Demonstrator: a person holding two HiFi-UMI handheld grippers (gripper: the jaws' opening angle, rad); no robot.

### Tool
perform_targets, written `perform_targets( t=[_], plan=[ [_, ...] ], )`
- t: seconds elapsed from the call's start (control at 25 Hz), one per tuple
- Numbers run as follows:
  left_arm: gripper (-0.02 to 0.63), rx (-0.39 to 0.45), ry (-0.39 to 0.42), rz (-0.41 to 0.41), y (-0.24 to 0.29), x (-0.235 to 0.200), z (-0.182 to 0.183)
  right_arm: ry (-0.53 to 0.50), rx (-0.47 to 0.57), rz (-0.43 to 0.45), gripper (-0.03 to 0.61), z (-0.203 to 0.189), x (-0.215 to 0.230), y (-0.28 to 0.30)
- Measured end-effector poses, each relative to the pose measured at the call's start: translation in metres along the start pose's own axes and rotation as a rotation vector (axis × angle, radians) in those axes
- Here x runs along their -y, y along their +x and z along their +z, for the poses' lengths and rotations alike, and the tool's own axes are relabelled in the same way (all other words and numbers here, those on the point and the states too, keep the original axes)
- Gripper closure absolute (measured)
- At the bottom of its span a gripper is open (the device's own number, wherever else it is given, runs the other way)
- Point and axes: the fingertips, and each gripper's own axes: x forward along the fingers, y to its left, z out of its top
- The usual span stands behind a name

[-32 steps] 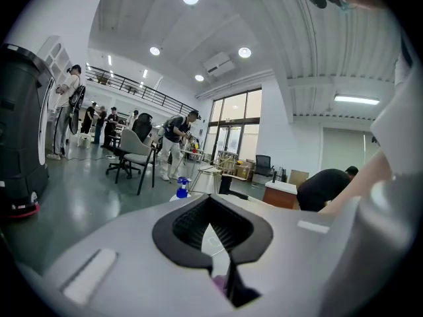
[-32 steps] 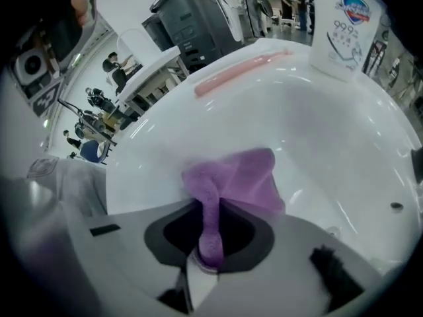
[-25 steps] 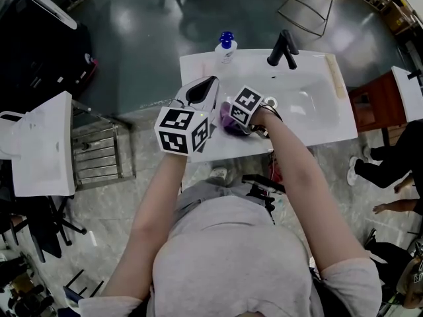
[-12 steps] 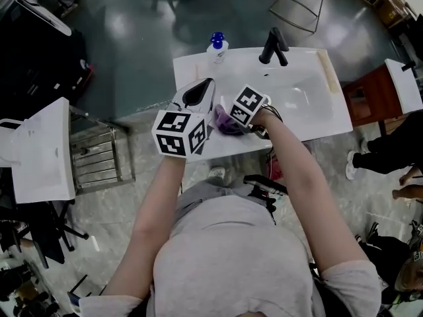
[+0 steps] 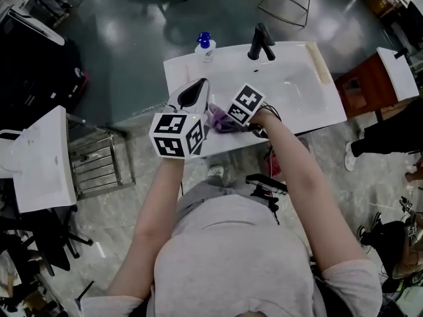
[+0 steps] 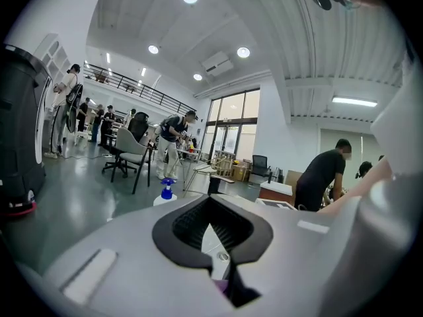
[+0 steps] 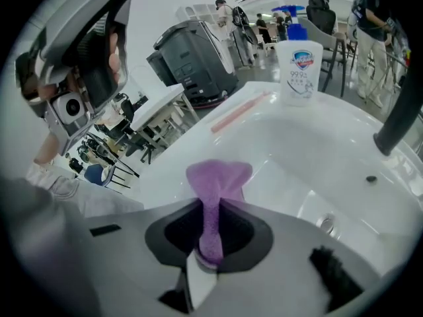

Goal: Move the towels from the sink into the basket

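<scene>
A purple towel (image 5: 217, 119) hangs from my right gripper (image 5: 229, 120), whose jaws are shut on it over the front left part of the white sink (image 5: 291, 78). In the right gripper view the towel (image 7: 215, 183) runs up between the jaws of the right gripper (image 7: 210, 236) and fans out above the basin (image 7: 317, 157). My left gripper (image 5: 192, 94) sits just left of the towel over the sink's left rim. Its jaws look shut with nothing between them in the left gripper view (image 6: 211, 233). No basket shows in any view.
A black faucet (image 5: 260, 43) and a blue-capped soap bottle (image 5: 204, 47) stand at the sink's back edge. A metal wire rack (image 5: 99, 154) and another white basin (image 5: 39, 150) are on the left. A red-brown cabinet (image 5: 360, 91) and a person's legs (image 5: 390, 131) are at the right.
My right gripper has lifted with the purple towel and moved slightly left toward the left gripper. The left gripper has stayed put.
</scene>
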Motion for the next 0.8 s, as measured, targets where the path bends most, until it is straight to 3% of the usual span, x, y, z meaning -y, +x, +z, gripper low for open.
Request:
perform_targets(
  t=[0.8],
  plan=[
    [0.607,0.001,0.074,-0.054,0.027,0.062,0.008,-0.046,0.144,-0.113,0.522,-0.008,-0.003,-0.066]
  ],
)
